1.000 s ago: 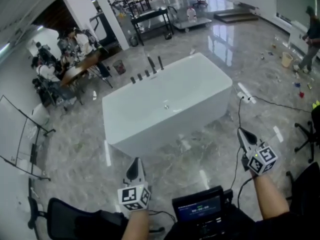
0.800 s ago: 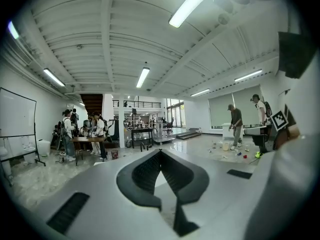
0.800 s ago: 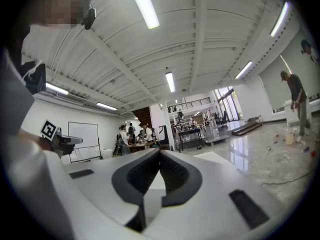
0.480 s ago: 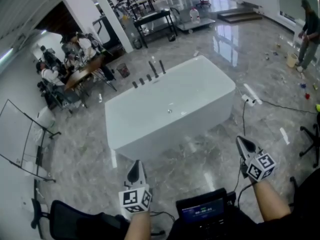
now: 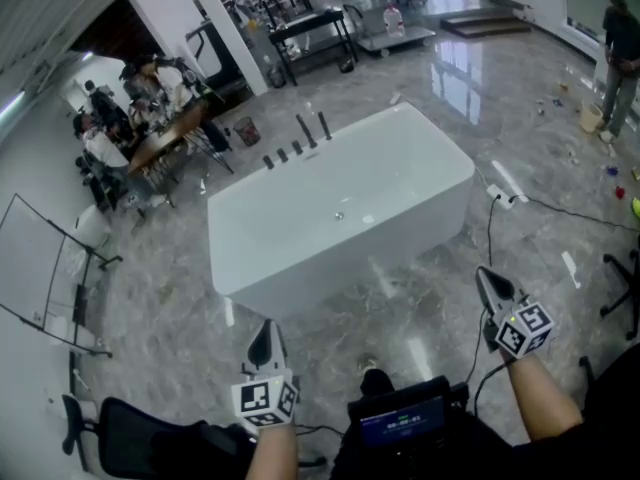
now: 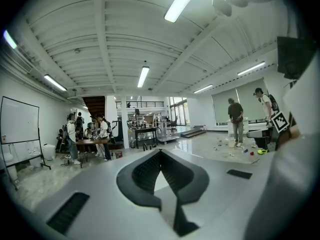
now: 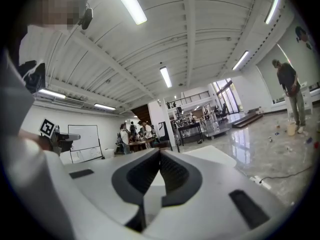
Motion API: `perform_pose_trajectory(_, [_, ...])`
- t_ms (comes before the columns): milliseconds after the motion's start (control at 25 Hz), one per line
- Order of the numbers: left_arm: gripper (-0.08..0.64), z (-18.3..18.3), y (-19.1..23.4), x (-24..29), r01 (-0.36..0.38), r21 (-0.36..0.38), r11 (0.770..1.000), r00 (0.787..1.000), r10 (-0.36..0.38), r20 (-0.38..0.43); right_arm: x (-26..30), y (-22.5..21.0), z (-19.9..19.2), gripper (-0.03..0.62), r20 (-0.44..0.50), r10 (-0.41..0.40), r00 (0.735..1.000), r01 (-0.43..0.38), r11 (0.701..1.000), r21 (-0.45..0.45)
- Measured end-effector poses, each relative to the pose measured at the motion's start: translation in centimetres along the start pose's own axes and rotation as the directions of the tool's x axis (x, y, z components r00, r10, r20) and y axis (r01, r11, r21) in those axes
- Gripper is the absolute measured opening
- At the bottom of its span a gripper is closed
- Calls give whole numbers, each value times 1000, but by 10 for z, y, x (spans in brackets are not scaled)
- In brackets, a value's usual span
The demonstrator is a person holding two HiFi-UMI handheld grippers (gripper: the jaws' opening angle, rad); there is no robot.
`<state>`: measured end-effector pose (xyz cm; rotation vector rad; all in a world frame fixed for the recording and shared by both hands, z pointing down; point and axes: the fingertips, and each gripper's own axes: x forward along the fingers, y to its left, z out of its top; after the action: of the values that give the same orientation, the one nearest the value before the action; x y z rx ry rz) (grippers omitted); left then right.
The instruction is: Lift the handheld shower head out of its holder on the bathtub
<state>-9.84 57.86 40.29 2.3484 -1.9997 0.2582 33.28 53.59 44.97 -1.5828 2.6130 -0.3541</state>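
Note:
The white bathtub [image 5: 330, 258] stands in the middle of the floor in the head view. Two tall dark fixtures [image 5: 302, 130] and some low knobs [image 5: 283, 155] rise from its far rim; I cannot tell which one is the handheld shower head. My left gripper [image 5: 263, 330] is low and left of centre, well short of the tub's near wall, shut and empty. My right gripper [image 5: 486, 276] hovers off the tub's near right corner, also shut and empty. In the left gripper view the jaws [image 6: 160, 151] meet, with the fixtures [image 6: 143, 146] far ahead. The right gripper [image 7: 160, 151] has the tub [image 7: 215, 155] beyond it.
People sit round a table [image 5: 150, 118] at the back left. A whiteboard on a stand [image 5: 40, 268] is at the left, a black cart [image 5: 310, 33] behind the tub. A power strip and cable [image 5: 500, 196] lie at the right, near an office chair [image 5: 620, 268]. A person [image 5: 615, 28] stands far right.
The view has shifted a little and a shoe tip now shows at the bottom centre. Both grippers have drifted slightly with the person and stay shut; neither has touched anything.

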Motion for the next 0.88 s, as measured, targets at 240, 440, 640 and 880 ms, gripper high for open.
perform_pose_trajectory(240, [8,-11,7,38,30,-15,999,1000,-30,-3,21,-5,-4,3,-21,-18,1000,17,1000,-25])
perform_pose_trajectory(440, [8,-9,18,77,63,-26,998,998,-63,-7,41,-13,5,3,-31,-59,998,57,998,-39])
perform_pose_trajectory(640, [8,0,25,119,94,-18,995,996,-94,-1,68,-23,12,3,-28,-84,996,83,996,-44])
perform_pose_trajectory(880, [8,3,38,165,123,-17,992,992,-123,-9,98,-32,19,3,-21,-123,992,122,992,-41])
